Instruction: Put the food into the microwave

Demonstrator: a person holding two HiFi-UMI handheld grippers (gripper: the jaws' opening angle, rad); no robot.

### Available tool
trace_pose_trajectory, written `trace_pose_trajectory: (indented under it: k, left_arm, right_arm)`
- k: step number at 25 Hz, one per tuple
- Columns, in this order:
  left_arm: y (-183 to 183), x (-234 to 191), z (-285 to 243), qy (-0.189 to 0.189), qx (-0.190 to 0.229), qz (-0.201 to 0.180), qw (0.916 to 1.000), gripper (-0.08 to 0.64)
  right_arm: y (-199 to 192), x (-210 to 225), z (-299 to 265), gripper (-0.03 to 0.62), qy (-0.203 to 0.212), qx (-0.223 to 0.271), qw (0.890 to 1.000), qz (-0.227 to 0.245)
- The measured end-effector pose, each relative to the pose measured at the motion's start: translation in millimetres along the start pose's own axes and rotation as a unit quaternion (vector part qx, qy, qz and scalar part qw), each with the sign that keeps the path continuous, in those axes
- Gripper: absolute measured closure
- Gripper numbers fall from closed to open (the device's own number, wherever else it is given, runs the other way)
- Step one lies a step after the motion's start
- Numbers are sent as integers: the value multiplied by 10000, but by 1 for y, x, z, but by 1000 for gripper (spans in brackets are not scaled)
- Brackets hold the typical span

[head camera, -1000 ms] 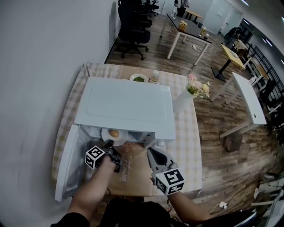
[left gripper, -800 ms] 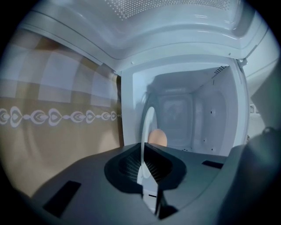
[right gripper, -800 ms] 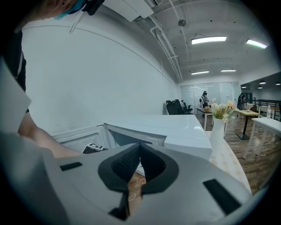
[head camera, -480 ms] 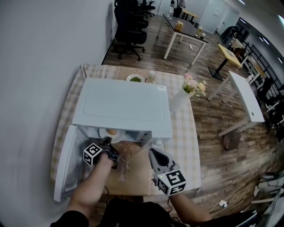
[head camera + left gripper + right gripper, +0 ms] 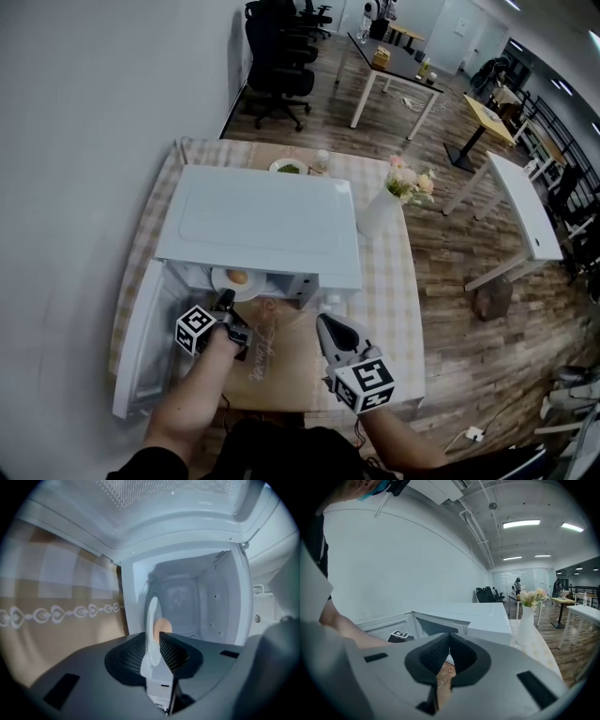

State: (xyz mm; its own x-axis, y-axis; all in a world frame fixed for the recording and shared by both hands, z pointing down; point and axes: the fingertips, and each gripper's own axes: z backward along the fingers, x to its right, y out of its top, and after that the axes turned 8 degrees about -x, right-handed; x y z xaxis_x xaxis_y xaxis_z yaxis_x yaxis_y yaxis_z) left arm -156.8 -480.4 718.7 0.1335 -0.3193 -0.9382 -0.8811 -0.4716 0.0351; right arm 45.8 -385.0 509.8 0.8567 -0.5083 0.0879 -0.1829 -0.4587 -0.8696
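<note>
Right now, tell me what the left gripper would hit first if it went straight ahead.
Likely the back wall of the microwave. The left gripper, shut on the plate, points into the open cavity, which looks free; depth is unclear.

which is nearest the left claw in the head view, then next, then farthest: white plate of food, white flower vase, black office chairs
1. Round white plate of orange food: gripped in the left claw, at the white microwave's mouth.
2. Tall white vase of pink flowers: right of the microwave.
3. Black office chairs: beyond the checked table.
</note>
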Motion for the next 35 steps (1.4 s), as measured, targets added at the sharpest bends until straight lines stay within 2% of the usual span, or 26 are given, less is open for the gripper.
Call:
trace_pose_trajectory:
  k: [4, 6, 8, 19, 22, 25, 28, 31, 33, 35]
  left_arm:
    - [-5, -3, 10, 178, 50, -61, 9998, 465]
    - [-8, -5, 13, 256, 57, -84, 9996, 515]
    - [-9, -6, 12, 298, 56, -140, 9994, 531]
    - [-1, -1, -5, 365, 251, -255, 9987, 534]
    - [4, 0, -10, 373, 224, -534, 9976, 532]
    - [6, 3, -13, 444, 137, -1134, 9925, 532]
    - [4, 6, -9, 639, 18, -2016, 9774, 520]
    - [3, 7, -2, 924, -5, -2859, 9538, 520]
    - [-2, 5, 0, 1185, -151, -3485, 9297, 520]
    - [-13, 3, 0, 1372, -395, -4100, 9008, 520]
  right_arm:
    - [0, 0, 2, 583, 44, 88, 10000, 9]
    - [-2, 0, 3, 583, 63, 78, 9999, -1]
    - [-3, 0, 4, 583, 67, 70, 10000, 7]
    - [-11, 12, 17, 583, -115, -1, 9999, -115]
    - [-11, 14, 20, 583, -171, 11, 9998, -142]
    - [-12, 17, 22, 583, -203, 36, 9997, -133]
    - [-13, 17, 23, 583, -217, 22, 9996, -165]
    - [-13, 16, 21, 583, -168, 38, 9997, -148]
    - [-13, 15, 20, 583, -131, 50, 9998, -148]
    - [-13, 13, 21, 583, -106, 64, 9998, -136]
